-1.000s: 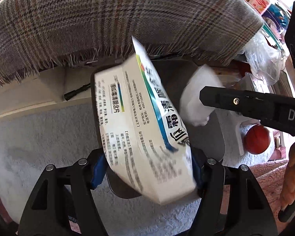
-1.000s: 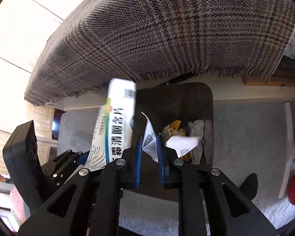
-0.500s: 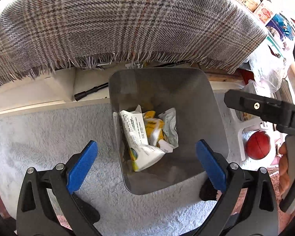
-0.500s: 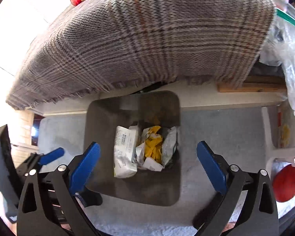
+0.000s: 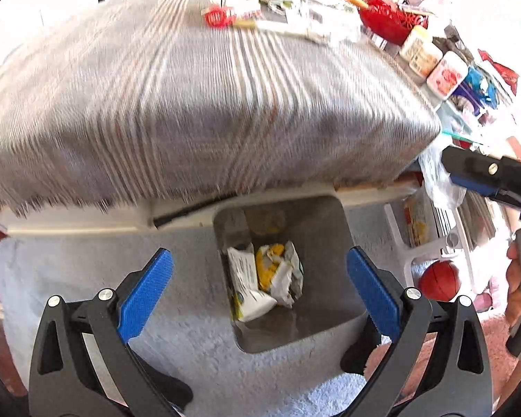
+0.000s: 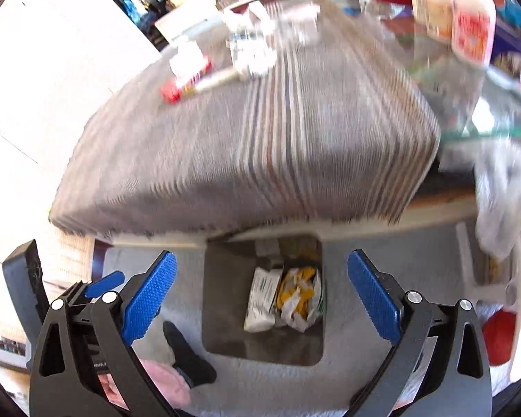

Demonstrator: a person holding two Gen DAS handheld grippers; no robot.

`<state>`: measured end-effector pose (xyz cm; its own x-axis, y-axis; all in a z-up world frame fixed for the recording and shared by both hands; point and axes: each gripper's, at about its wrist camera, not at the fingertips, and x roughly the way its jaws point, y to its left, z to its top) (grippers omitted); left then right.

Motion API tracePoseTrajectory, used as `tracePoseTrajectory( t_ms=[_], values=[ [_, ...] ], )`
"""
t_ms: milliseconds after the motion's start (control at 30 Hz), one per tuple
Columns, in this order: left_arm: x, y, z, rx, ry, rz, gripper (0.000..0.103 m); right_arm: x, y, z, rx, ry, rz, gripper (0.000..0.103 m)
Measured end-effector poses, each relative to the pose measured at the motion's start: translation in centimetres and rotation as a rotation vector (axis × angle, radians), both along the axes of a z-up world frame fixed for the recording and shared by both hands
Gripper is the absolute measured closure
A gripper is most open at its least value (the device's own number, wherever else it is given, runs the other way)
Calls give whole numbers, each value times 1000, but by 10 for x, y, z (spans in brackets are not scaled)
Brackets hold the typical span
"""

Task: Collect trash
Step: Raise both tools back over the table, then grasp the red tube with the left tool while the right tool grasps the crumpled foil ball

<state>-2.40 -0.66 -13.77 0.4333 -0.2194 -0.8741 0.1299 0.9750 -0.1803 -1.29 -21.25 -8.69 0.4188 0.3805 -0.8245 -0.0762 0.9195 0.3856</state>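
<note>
Both dropped — white medicine packet (image 5: 248, 285) and crumpled yellow-and-white wrappers (image 5: 278, 274) lying together at the bottom of the grey bin (image 5: 330, 243), parked on the pale carpet (image 5: 69, 271) just below the table's plaid cloth (image 5: 191, 111), presumably for easy reach. Left gripper (image 5: 258, 295) and right gripper (image 6: 258, 295) just sprung apart, blue fingers (image 6: 149, 295) spread wide and bare, nothing between them. Likely next — more litter among the clutter on the table.
</note>
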Motion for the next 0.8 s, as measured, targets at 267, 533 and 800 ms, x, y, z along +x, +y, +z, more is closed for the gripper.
tracePoseTrajectory(
  t_ms=[267,533,800],
  values=[
    [55,25,46,20,-51,37,8,50,-6,42,47,-35,-35,4],
    [128,30,73,66,-88,27,8,121,10,60,6,-61,-51,4],
    [192,20,76,81,-121,-3,8,177,19,36,20,-34,-61,4]
  ],
)
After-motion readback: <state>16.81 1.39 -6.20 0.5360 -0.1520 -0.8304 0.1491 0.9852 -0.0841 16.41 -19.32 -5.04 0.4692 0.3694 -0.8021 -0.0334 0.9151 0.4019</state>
